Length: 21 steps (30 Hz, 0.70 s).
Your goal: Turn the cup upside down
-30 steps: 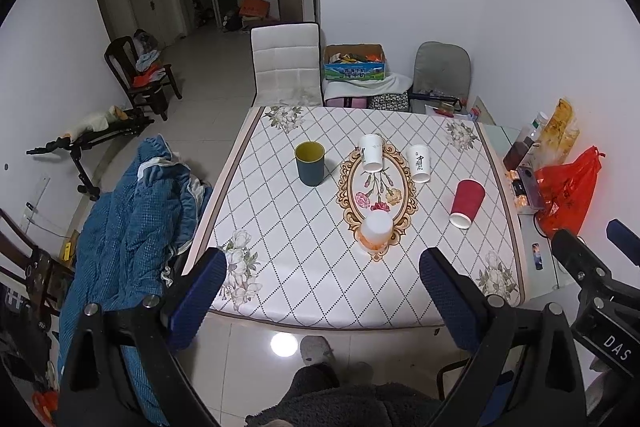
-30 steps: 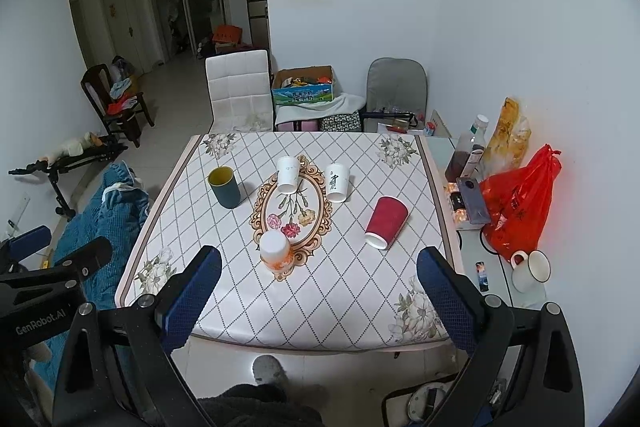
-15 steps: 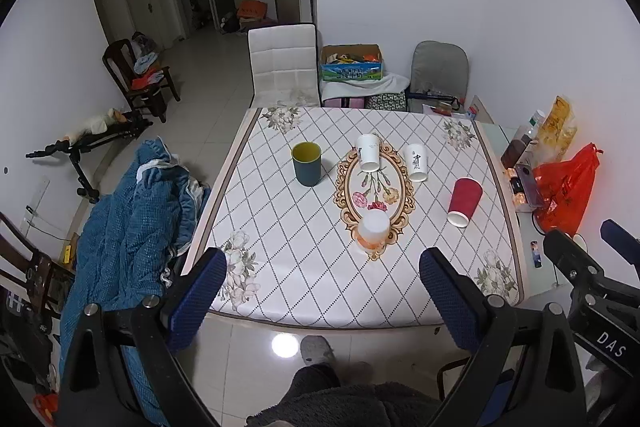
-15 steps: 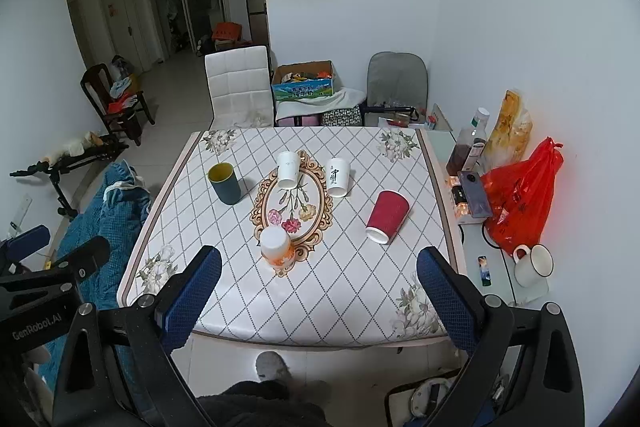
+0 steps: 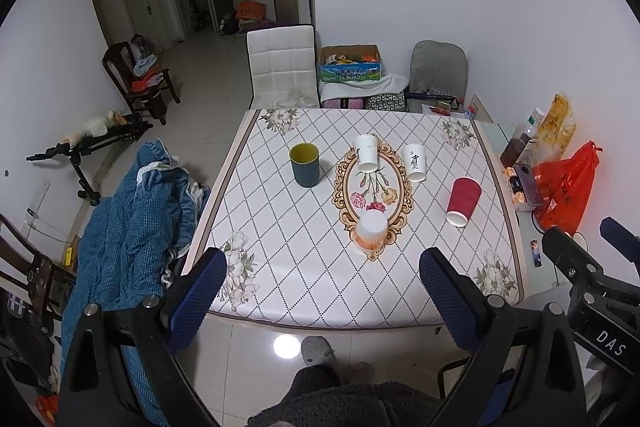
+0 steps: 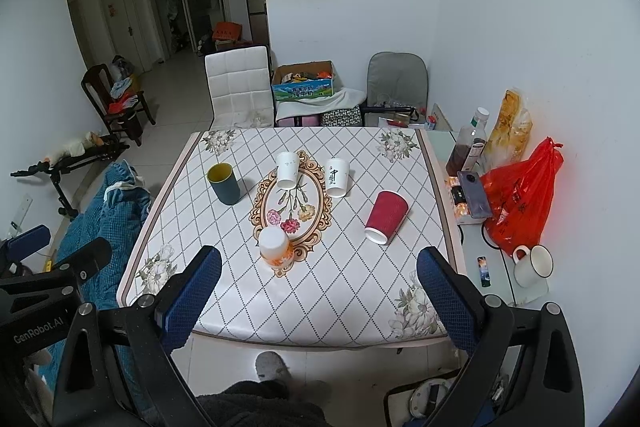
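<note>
Both our hand-held grippers, left and right, gape wide, holding nothing
We count five cups on the tabletop: four inverted, one teal cup upright at left, contents unseen

Left gripper: jaws spread wide, blue-padded fingers at 7 and 5 o'clock of its view, nothing between them. Right gripper: same pose, jaws wide apart, holding nothing; it appears at 4 o'clock in the left view.
</note>
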Each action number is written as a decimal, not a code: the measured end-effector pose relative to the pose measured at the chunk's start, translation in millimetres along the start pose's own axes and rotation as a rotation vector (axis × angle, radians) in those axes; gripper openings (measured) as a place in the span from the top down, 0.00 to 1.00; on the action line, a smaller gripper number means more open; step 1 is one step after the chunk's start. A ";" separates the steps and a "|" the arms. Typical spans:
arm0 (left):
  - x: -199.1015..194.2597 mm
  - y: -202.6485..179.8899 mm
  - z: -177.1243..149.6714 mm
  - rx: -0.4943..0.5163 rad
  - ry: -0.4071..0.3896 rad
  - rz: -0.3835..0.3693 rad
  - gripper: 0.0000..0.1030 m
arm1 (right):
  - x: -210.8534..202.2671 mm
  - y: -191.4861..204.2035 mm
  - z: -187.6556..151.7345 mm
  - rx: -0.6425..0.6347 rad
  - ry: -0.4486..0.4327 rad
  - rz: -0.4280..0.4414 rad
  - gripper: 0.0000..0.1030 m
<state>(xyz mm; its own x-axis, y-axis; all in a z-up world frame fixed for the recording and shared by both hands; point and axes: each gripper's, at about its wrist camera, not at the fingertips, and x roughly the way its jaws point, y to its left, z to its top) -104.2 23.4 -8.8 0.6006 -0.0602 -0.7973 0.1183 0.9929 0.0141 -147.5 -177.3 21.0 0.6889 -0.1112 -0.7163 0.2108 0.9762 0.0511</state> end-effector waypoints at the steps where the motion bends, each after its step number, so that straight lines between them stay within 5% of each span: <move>1: -0.4 -0.1 -0.1 0.002 -0.001 0.000 0.04 | -0.1 0.0 -0.1 0.001 0.000 0.001 0.03; 21: 2.2 0.0 -4.2 0.005 0.011 0.010 0.00 | 4.3 -9.6 -3.6 0.005 0.015 0.000 0.03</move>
<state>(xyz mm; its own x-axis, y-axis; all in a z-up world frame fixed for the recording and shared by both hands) -106.2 23.7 -13.0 0.5929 -0.0487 -0.8038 0.1161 0.9929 0.0256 -149.0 -186.6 14.9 0.6784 -0.1086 -0.7266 0.2146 0.9752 0.0546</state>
